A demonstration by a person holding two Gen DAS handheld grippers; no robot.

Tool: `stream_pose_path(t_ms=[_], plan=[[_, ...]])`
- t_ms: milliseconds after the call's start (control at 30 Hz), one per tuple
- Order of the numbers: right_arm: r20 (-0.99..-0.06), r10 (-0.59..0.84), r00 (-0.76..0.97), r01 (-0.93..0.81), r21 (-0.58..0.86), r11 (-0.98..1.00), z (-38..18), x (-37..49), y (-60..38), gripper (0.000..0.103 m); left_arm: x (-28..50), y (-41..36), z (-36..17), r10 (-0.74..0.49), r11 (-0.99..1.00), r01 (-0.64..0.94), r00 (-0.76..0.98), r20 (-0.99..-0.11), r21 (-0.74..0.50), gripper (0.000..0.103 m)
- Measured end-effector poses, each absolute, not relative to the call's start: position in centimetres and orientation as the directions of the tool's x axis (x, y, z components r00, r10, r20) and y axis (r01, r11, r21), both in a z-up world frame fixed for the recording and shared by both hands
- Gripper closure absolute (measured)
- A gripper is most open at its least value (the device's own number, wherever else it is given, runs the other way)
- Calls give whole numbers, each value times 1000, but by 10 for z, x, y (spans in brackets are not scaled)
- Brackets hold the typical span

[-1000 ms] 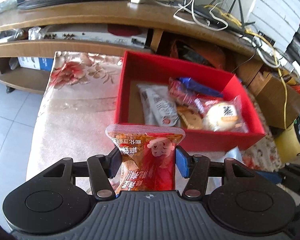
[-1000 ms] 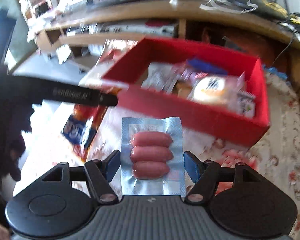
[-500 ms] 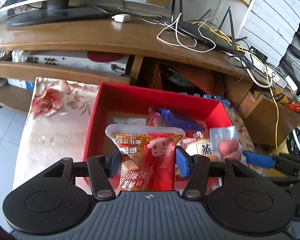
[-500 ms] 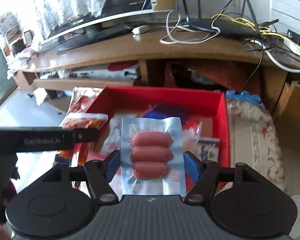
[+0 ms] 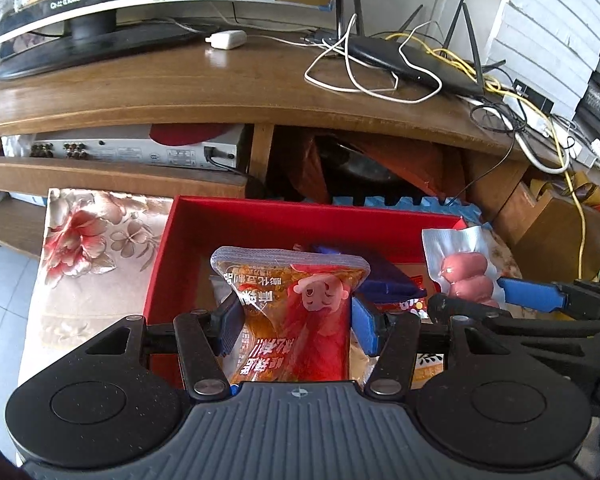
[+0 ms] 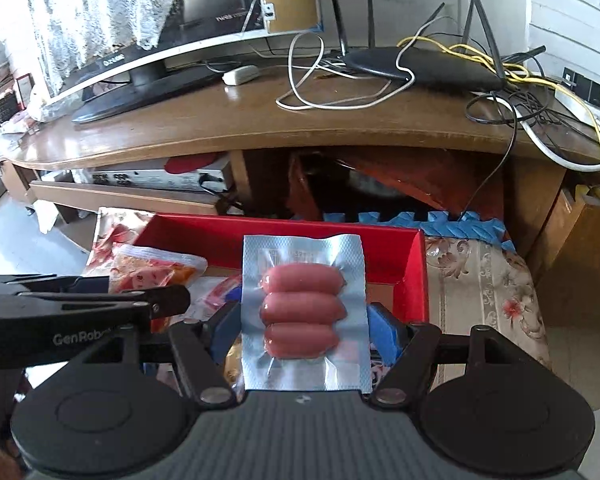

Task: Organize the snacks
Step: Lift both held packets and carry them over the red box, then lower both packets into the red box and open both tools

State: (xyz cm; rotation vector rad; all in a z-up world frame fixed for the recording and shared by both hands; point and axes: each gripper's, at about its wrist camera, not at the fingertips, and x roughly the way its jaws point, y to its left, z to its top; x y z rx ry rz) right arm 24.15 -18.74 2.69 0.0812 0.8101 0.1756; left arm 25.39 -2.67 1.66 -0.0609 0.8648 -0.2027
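Observation:
My left gripper (image 5: 296, 324) is shut on an orange-red snack packet (image 5: 296, 312) and holds it upright over the near left part of the red box (image 5: 284, 216). In the right wrist view my right gripper (image 6: 304, 328) is shut on a silver vacuum pack of three sausages (image 6: 303, 308), held over the red box (image 6: 284, 226). That sausage pack (image 5: 464, 276) also shows at the right of the left wrist view, over the box's right side. Several wrapped snacks lie in the box, mostly hidden behind the two packs.
The box sits on a floral cloth (image 5: 88, 264) over a low table. Behind it stands a wooden TV stand (image 5: 220, 92) with a monitor (image 5: 80, 20), a router (image 5: 412, 60) and tangled cables. A cardboard box (image 5: 540, 224) is at the right; tiled floor lies at the left.
Both grippers have moved forward with their packs, from short of the box's near wall to over its inside. The right gripper has come in beside the left one.

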Motion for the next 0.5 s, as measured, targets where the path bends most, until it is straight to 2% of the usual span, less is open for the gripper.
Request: stream_pose_path(t_ms=[267, 500], plan=[[-729, 168, 664, -115, 123, 986, 15, 255, -188, 30, 264, -30, 9, -181, 983, 142, 627, -757, -118, 39], [-743, 156, 651, -91, 127, 988, 8, 259, -193, 29, 263, -32, 7, -159, 986, 140, 634, -757, -90, 34]])
